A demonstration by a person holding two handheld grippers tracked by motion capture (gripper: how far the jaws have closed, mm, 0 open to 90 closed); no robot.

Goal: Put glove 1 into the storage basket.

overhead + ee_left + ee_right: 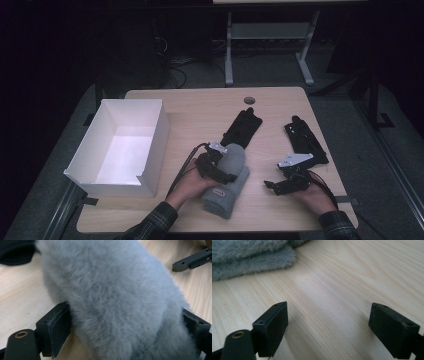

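left gripper (223,166) has its jaws spread wide around the fuzzy grey slipper (227,187), sole running toward the white box's (90,145) near corner; right gripper (280,184) gapes empty beside it.

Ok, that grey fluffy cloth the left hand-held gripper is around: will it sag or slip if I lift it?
The grey fluffy cloth is folded into soft layers, so it will probably droop and may unfold at the free end. The pile looks thick and squashy between the left hand-held gripper pads, so it could compress and slide. It is likely light, and unlikely to roll.
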